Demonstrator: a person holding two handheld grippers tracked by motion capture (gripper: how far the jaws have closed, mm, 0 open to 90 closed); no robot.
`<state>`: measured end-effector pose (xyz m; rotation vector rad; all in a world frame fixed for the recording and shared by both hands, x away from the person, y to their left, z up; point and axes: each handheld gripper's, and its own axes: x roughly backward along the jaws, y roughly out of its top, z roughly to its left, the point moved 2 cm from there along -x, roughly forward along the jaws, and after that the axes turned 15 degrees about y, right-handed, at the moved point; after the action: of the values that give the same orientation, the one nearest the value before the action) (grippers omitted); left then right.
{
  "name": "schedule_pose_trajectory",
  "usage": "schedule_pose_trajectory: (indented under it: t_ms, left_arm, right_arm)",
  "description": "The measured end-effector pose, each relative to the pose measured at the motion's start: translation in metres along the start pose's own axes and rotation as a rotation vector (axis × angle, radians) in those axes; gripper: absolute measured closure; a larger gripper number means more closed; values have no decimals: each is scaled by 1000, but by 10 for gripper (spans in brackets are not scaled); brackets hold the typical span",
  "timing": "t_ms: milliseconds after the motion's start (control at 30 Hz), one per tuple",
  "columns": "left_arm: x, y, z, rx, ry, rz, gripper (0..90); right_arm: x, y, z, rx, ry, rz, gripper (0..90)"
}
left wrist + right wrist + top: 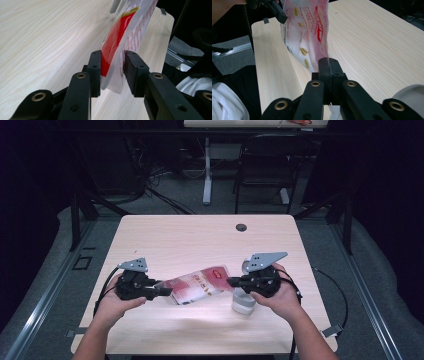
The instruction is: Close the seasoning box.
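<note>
Basically, the red-and-white bag (pixel 197 286) hung above mid-table; right gripper (pixel 231 281) was clamped on its right edge, left gripper (pixel 169 292) jaws straddled the left edge, apparently unpinched. Left should clamp squarely.

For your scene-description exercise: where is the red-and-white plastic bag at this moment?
In the high view the plastic bag hangs above the table's near middle, stretched between the left gripper and the right gripper, with a white roll beside its right end.
</note>
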<state>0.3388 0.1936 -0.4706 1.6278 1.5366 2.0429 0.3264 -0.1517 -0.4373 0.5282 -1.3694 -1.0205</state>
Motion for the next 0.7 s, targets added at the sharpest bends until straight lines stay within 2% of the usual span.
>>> schedule_pose_trajectory:
  t_ms: [400,700]
  left_arm:
    - [-4,-11,6,23,-4,7,664]
    - [-11,-17,6,14,27,34,643]
  right_arm:
    - [-5,14,7,30,-2,32,900]
    - [-11,14,5,28,3,47,900]
